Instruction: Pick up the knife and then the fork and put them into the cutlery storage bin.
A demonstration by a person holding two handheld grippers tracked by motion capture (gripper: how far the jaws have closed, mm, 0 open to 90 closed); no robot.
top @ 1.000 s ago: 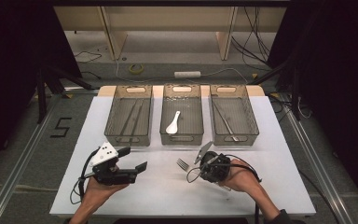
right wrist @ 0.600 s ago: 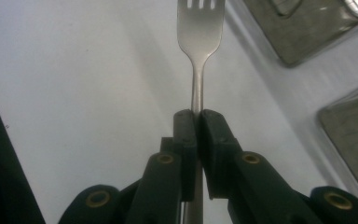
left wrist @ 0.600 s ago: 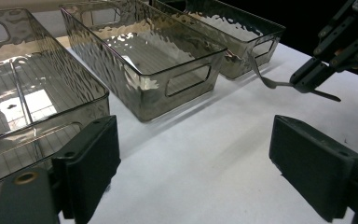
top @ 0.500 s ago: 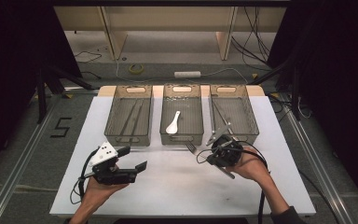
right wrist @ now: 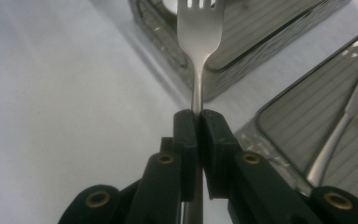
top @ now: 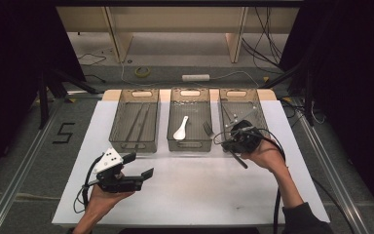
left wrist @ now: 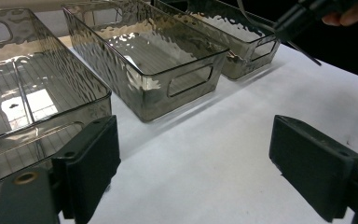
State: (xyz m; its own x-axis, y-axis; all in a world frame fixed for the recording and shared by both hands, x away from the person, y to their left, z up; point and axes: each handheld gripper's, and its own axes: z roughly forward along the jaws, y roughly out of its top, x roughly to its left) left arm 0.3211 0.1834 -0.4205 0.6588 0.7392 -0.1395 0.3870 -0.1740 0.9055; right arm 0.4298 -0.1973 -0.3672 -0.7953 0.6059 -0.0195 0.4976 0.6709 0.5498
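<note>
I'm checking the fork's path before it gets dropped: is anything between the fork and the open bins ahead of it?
Nothing visible blocks it. The right gripper holds the fork above the white table, tines toward the middle bin; the bins are open-topped.

My black right gripper grips a shiny silver metal fork. The three rectangular smoky-grey clear plastic bins have rippled walls and ribbed floors. A small white spoon lies in the middle one. The table cover is plain white.

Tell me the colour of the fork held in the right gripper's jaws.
Silver, bare shiny metal; the fork shows best in the right gripper view.
</note>
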